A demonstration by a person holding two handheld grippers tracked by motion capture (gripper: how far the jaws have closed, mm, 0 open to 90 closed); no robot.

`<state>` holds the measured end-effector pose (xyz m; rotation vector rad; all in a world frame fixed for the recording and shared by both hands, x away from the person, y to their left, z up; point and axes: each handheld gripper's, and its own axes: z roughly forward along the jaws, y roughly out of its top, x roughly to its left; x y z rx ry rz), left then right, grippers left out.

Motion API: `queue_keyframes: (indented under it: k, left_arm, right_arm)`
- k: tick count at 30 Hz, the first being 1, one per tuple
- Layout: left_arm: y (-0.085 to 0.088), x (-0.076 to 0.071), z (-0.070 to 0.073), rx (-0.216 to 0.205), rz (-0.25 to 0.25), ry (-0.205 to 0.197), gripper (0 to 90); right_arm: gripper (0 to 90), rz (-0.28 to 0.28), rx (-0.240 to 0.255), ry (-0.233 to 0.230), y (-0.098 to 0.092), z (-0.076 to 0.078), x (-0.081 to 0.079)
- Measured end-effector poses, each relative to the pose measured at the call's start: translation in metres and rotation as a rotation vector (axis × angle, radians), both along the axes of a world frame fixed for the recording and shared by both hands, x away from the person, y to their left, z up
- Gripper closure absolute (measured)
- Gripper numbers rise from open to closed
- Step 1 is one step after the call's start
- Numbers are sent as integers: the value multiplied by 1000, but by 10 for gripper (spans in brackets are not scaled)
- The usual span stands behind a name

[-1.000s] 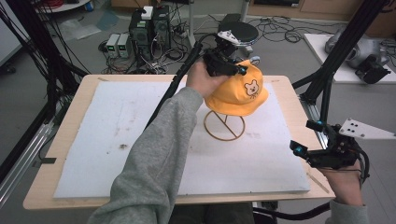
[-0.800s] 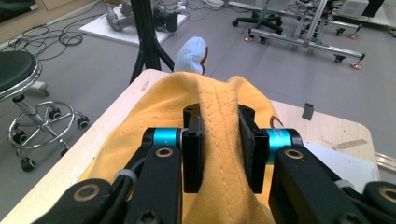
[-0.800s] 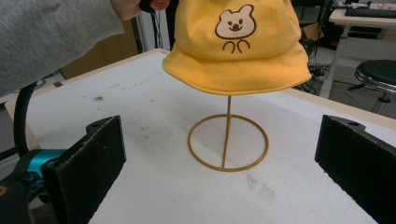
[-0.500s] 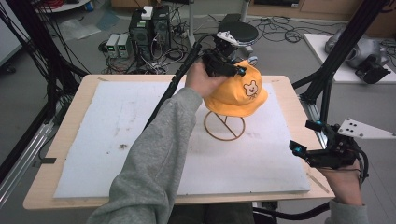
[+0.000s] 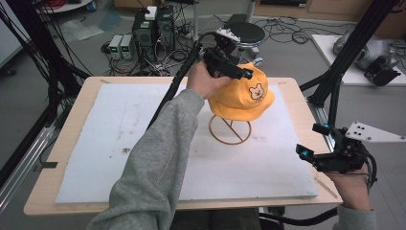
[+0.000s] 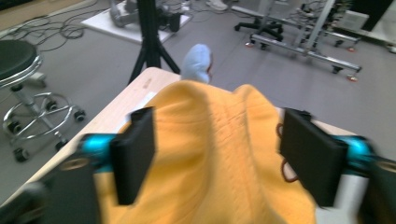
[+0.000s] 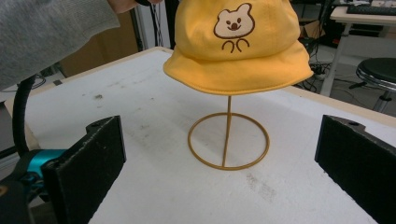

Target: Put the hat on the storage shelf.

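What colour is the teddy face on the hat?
The bear face on the yellow hat is white with brown outlines, clearest in the right gripper view.

Black stool [image 5: 245,31], electronics boxes [image 5: 154,26] amid cables on floor, white table mat [image 5: 143,139]

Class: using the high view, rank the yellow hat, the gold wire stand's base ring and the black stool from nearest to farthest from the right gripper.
From the right gripper:
1. Gold wire stand's base ring, mid-table.
2. Yellow hat, atop the stand.
3. Black stool, on the floor beyond the table.
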<state>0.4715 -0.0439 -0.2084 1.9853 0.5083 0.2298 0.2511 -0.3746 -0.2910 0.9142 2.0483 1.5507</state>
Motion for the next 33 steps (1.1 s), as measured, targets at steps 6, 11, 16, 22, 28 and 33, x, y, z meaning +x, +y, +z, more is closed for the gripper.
queue_keyframes:
  k: [6, 11, 16, 22, 28, 33]
  left_arm:
    - [11, -5, 5, -7, 23, -20, 91]
    - [27, -12, 11, -11, 53, -47, 84]
    - [48, -13, 10, -45, 81, -40, 84]
    - [74, -21, 11, -72, 108, -60, 87]
    - [96, -26, 6, -67, 134, -54, 87]
    - [111, -33, 3, -58, 151, -59, 90]
  right_arm:
    - [13, 1, -5, 3, 1, -1, 1]
    - [13, 4, -9, 9, 3, -2, 2]
    - [13, 7, -13, 8, 5, -3, 4]
    - [13, 9, -16, 18, 6, -5, 7]
    - [13, 12, -19, 21, 9, -6, 10]
    - [13, 11, -17, 17, 10, -6, 12]
